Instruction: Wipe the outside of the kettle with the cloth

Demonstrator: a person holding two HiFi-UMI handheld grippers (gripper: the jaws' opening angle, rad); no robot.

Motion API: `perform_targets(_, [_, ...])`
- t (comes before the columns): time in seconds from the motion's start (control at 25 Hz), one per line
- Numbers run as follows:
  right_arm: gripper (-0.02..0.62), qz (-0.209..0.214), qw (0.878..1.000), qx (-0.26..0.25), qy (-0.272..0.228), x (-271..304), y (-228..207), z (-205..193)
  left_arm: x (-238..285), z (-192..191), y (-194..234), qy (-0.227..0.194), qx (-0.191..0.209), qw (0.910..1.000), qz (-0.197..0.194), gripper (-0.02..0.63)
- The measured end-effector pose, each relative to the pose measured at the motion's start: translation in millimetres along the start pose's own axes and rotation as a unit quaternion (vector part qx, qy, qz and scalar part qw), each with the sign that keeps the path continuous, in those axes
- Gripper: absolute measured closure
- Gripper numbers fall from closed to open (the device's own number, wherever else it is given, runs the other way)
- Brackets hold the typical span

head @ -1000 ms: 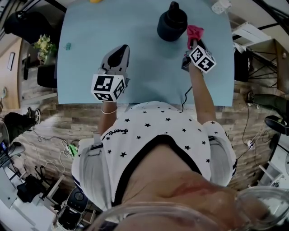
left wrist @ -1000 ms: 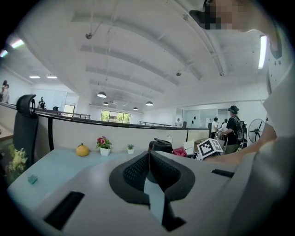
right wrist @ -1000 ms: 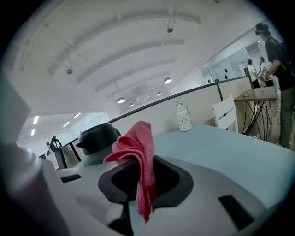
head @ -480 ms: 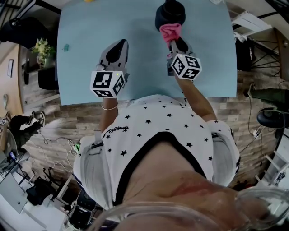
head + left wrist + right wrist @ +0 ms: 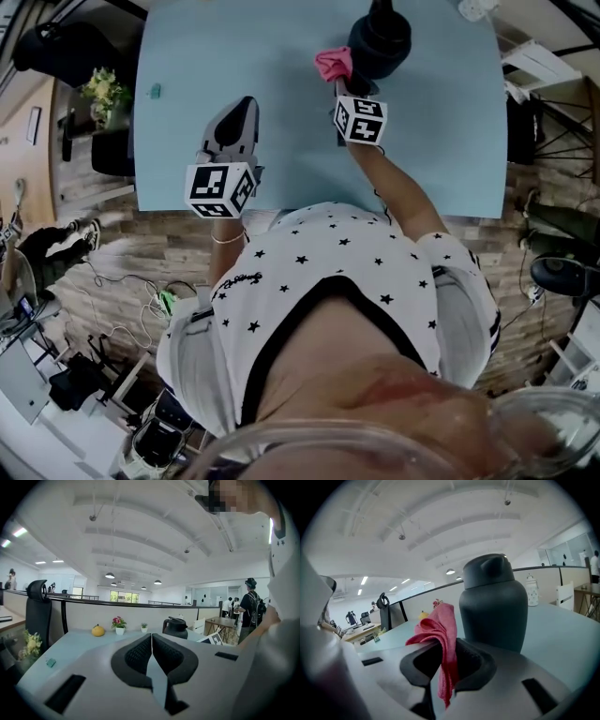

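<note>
The dark grey kettle (image 5: 380, 41) stands upright near the far edge of the light blue table (image 5: 281, 103); it fills the right half of the right gripper view (image 5: 494, 604). My right gripper (image 5: 340, 84) is shut on a pink cloth (image 5: 333, 64), which bunches above the jaws (image 5: 438, 630) just left of the kettle's side, close to it; contact cannot be told. My left gripper (image 5: 236, 122) is shut with nothing in it, over the table's near left part, apart from the kettle (image 5: 176, 626).
An orange fruit (image 5: 98, 630) and two small potted plants (image 5: 118, 625) line the table's far edge. A small green item (image 5: 155, 91) lies at the left. A white object (image 5: 476, 7) sits at the far right corner. Chairs and cables surround the table.
My right gripper carried the pink cloth from the kettle's right side, across its front, to its left side. The left gripper has stayed about where it was.
</note>
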State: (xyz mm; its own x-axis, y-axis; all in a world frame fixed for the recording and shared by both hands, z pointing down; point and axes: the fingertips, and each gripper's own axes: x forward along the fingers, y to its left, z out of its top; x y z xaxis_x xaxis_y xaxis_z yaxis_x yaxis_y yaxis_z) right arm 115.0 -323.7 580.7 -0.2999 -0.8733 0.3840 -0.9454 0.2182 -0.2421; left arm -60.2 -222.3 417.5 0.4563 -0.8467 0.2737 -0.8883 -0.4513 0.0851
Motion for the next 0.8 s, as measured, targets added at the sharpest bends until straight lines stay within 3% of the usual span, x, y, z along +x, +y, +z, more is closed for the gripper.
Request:
perform_targets(0.24, [0.537, -0.049, 0.999, 0.005, 0.015, 14.1, -16.9, -11.9, -10.2, -3.3, 23.7, 0.01, -0.003, 0.9997, 0.02, 0.577])
perform_targets(0.8, [0.528, -0.056, 0.998, 0.033, 0.008, -16.4, -47.8, -15.2, 24.0, 4.5, -16.1, 0.009, 0.01, 0.9996, -0.026, 0.577])
